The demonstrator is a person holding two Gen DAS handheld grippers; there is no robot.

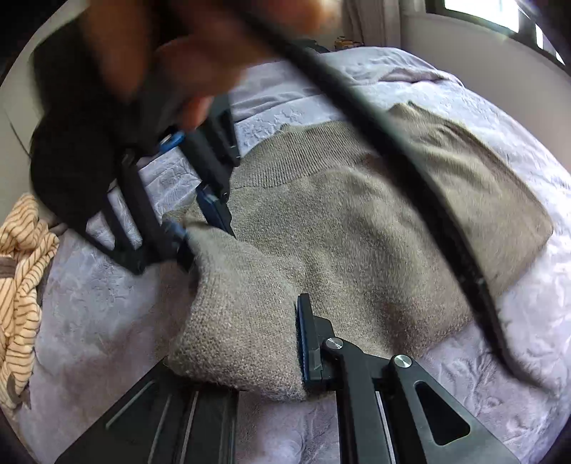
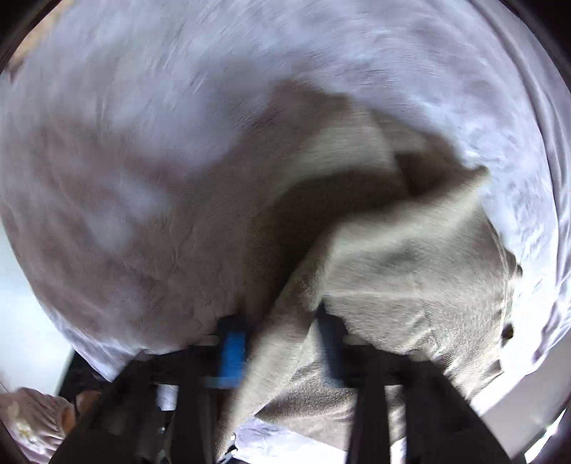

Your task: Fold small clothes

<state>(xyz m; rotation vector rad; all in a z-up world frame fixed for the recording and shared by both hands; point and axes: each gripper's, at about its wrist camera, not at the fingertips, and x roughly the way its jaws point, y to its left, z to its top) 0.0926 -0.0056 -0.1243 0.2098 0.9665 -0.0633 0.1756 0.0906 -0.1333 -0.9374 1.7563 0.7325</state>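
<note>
Both the left gripper (image 1: 285, 342) and right gripper (image 2: 282, 342) are clamped on the sweater's (image 1: 339, 228) near edge; it should be lifted evenly.

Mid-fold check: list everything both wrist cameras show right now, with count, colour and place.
knit garment: one, grey-beige, spread on the bed, near edge lifted.
bedspread: one, pale lilac, embossed, under the garment.
striped cloth: one, cream with brown stripes, bunched at the bed's left edge.
strap: one, black, hanging across the left wrist view.
window: one, bright, top right.
left gripper: fingers shut on the garment's near edge.
right gripper: fingers on a raised fold of the garment.
hand: blurred, above the right gripper.
</note>
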